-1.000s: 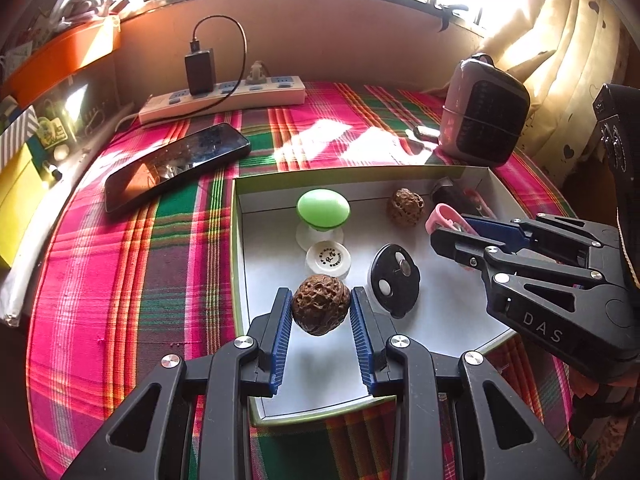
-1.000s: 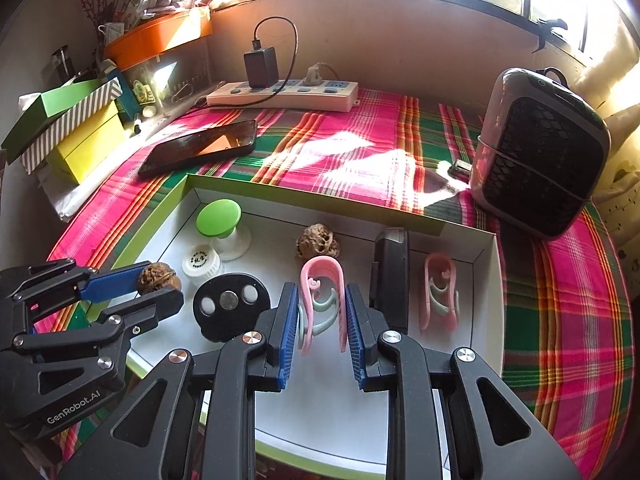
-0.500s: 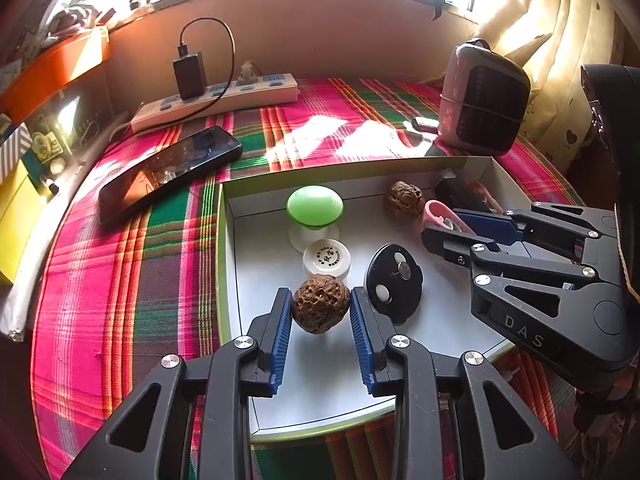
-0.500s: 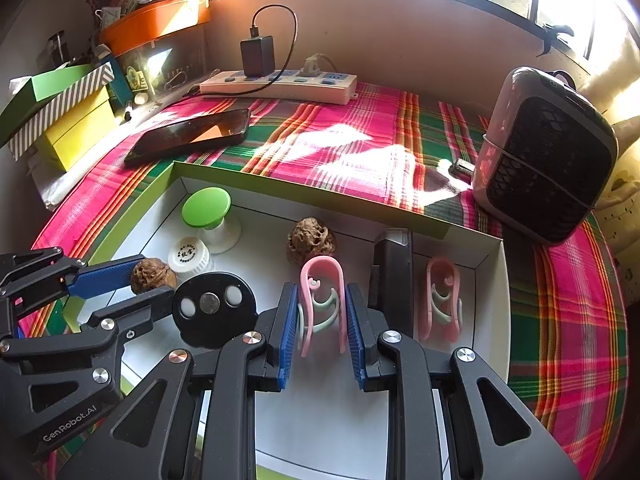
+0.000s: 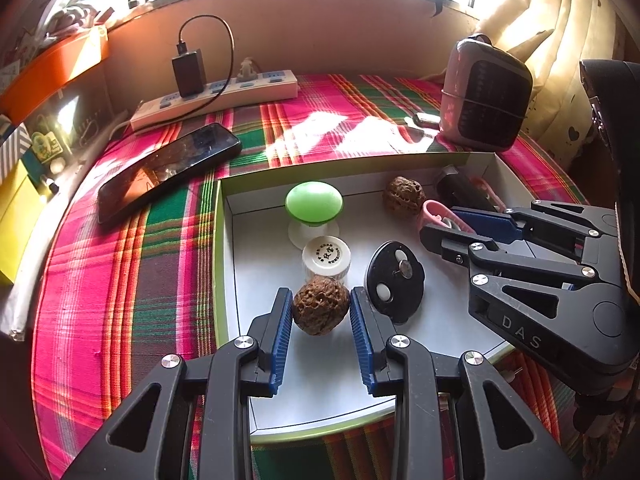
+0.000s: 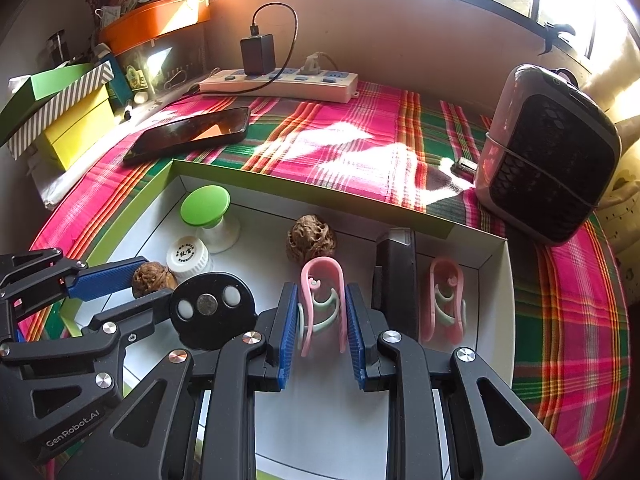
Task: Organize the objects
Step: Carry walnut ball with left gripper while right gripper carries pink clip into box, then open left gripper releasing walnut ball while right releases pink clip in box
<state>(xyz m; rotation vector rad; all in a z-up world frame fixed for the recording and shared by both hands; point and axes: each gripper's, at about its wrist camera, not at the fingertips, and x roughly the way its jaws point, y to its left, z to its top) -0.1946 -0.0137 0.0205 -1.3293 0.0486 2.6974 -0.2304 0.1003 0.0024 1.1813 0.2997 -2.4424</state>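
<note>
A white box with a green rim (image 5: 218,260) sits on the plaid cloth. Over its near left part, my left gripper (image 5: 320,294) is shut on a brown walnut (image 5: 320,312), its blue pads touching both sides. The right wrist view shows this gripper (image 6: 156,280) and the walnut (image 6: 154,278) at the left. My right gripper (image 6: 321,292) is shut on a pink clip (image 6: 322,263) in the middle of the box. The left wrist view shows this gripper (image 5: 440,222) at the right, with the clip (image 5: 434,209) in it.
Also in the box are a green-topped knob (image 5: 314,202), a white cap (image 5: 326,254), a black disc (image 5: 396,280), a second walnut (image 5: 403,194), a black block (image 6: 394,276) and another pink clip (image 6: 446,300). Behind it lie a phone (image 5: 168,168), a power strip (image 5: 216,94) and a small heater (image 5: 486,94).
</note>
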